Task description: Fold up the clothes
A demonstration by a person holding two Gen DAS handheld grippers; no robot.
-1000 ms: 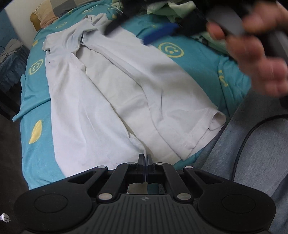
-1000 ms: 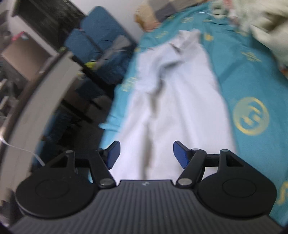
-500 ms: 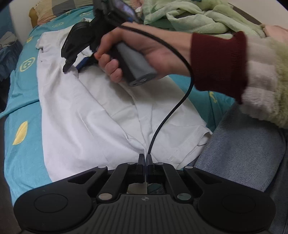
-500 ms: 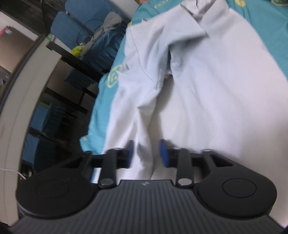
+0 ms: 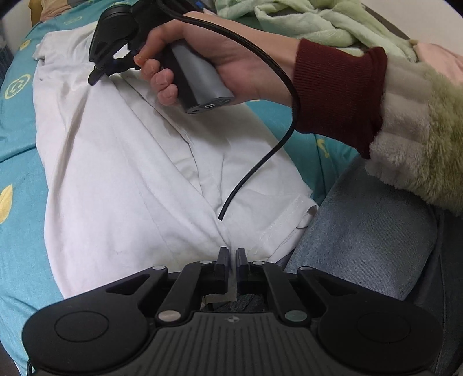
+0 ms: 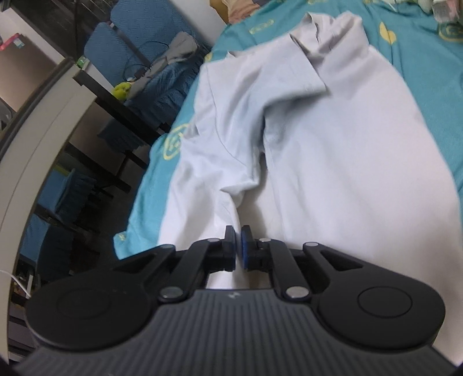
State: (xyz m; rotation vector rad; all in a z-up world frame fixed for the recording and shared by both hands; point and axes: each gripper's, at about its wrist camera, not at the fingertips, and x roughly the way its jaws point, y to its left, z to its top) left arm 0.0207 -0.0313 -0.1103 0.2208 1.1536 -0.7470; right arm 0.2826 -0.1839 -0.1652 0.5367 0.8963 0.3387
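Observation:
A white shirt (image 5: 130,179) lies spread lengthwise on the teal bed sheet (image 5: 17,162). At its near hem, my left gripper (image 5: 230,254) has its jaws opening, with a pinched fold of the hem still between the pads. Creases run from that fold up the cloth. Farther up the shirt, a person's hand (image 5: 220,57) holds my right gripper (image 5: 97,76), tips down on the cloth. In the right wrist view, the right gripper (image 6: 238,245) is shut on a ridge of the shirt (image 6: 347,144) below the folded-in sleeve (image 6: 312,66).
A black cable (image 5: 275,138) hangs from the right gripper across the shirt. A pale green blanket (image 5: 303,20) is heaped at the far side of the bed. A grey-trousered leg (image 5: 361,231) is at the right. Blue chairs (image 6: 121,37) and a dark desk (image 6: 115,110) stand beside the bed.
The right gripper came down onto the upper shirt and closed from wide open onto a ridge of cloth. The left gripper's jaws, shut before, have parted slightly at the hem.

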